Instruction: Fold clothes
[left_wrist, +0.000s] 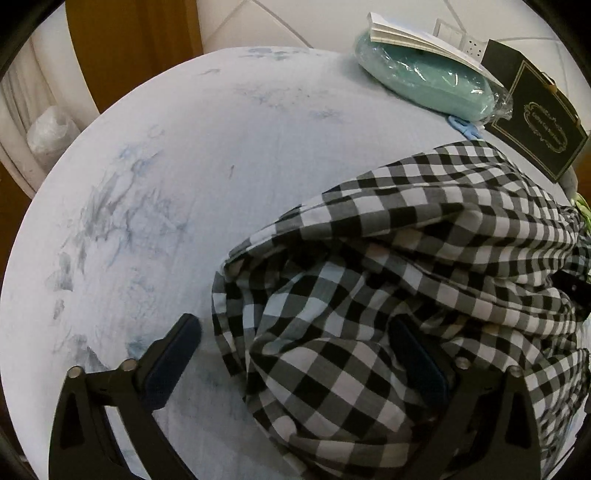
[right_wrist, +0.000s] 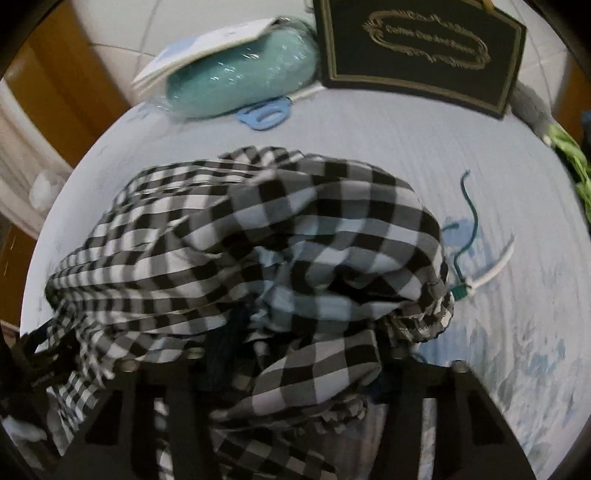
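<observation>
Your left claw (left_wrist: 295, 354) stands spread wide, one finger (left_wrist: 173, 354) over bare worktop (left_wrist: 184, 166), the other finger (left_wrist: 417, 358) pressed into the checked garment (left_wrist: 388, 258); a hanging fold of the cloth fills the gap between them, but nothing is pinched there. Your right claw (right_wrist: 291, 354) is buried under the same garment (right_wrist: 240, 236), whose cloth drapes over and between its fingers; whether it is clenched on the fabric or released, you cannot tell from here.

The garment sits bunched in a heap on the pale cloth-covered worktop, nearer you than the black gold-lettered box (right_wrist: 417, 48) and the teal wrapped bundle (right_wrist: 243, 77), which lie at the far edge beyond it. A blue ring (right_wrist: 264, 114) lies between the heap and the bundle, and a green cord with a white tie (right_wrist: 469, 236) lies just beside the heap on its right.

By the look of it, you are at the opening step: no fold is made, and the garment is not yet spread. The next move likely calls for closing each claw on an edge or corner, then drawing the two apart to lay the cloth flat over the bare worktop left of the heap, keeping clear of the cord.
</observation>
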